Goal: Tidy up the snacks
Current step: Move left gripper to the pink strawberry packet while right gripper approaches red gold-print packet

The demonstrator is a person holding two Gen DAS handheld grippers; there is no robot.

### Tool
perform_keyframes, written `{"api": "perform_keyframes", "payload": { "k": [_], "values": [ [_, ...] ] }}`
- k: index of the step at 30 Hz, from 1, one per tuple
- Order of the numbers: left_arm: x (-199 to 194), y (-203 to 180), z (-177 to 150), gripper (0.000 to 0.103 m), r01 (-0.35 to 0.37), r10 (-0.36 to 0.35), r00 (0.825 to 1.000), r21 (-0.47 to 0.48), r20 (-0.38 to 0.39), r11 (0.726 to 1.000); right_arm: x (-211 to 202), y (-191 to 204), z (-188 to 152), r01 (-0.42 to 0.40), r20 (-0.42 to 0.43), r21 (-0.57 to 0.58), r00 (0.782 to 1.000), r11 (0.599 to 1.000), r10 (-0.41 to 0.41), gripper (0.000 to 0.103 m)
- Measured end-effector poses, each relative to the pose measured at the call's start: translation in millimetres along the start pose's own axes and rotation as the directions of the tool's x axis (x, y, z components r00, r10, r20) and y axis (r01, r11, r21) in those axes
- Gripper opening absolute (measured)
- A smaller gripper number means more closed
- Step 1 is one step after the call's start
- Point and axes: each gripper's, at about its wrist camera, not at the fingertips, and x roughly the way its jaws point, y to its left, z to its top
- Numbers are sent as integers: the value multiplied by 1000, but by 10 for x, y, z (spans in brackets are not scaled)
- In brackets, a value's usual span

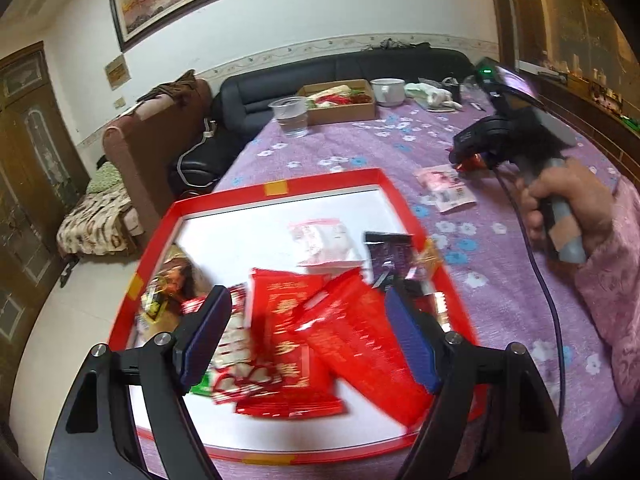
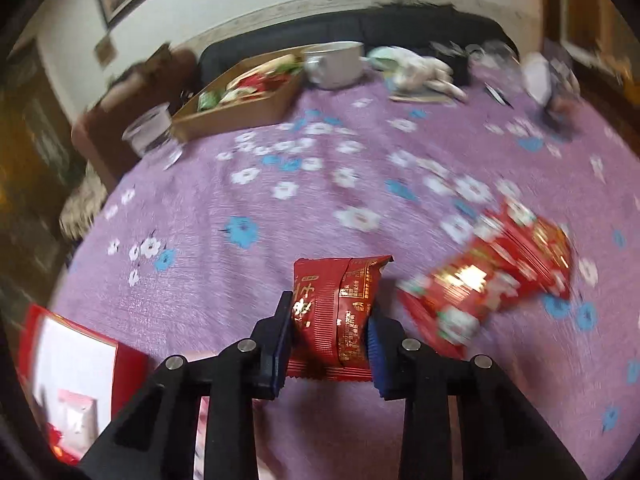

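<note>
The right claw (image 2: 328,336) holds a red snack packet (image 2: 336,312) above the tabletop (image 2: 280,208), right of the red tray (image 1: 280,190). The left claw (image 1: 308,332) hangs wide open and empty over the tray. The packet is slippery, so it may slide out during the carry.

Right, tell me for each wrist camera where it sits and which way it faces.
Left wrist: on the left gripper, open, looking down into the red-rimmed white-floored tray of snack packets; the right hand shows.
Right wrist: on the right gripper, shut on a dark red foil snack packet, facing across the purple flowered tablecloth.
Both show the tray, the brown cardboard box, the clear plastic cup and the black sofa.
</note>
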Motion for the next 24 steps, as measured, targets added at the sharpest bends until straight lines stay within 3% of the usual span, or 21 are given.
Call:
{"api": "perform_keyframes", "payload": {
  "k": [3, 7, 9, 13, 17, 19, 24],
  "values": [
    [18, -146, 126, 79, 62, -62, 998, 9, -13, 998, -194, -370, -125, -98, -8, 90, 995, 991, 100, 33],
    [110, -398, 445, 79, 190, -190, 981, -17, -42, 982, -545, -765, -286, -136, 45, 102, 990, 985, 132, 33],
    [183, -547, 591, 79, 207, -207, 977, -17, -47, 978, -730, -994, -343, -164, 97, 107, 983, 981, 154, 33],
    [535, -881, 864, 80, 173, -171, 981, 14, -88, 985, -879, -1375, -404, -258, 189, 151, 955, 954, 228, 33],
    [984, -1135, 993, 80, 138, -137, 975, -3, -172, 990, -762, -1447, -332, -264, 177, 184, 956, 947, 232, 33],
    [1097, -1204, 1020, 80, 147, -147, 972, -13, -182, 989, -757, -1439, -310, -276, 181, 177, 952, 945, 245, 33],
    [1354, -1333, 1055, 80, 85, -81, 973, 11, -217, 996, -773, -1453, -291, -323, 189, 197, 939, 926, 287, 34]
  ]
}}
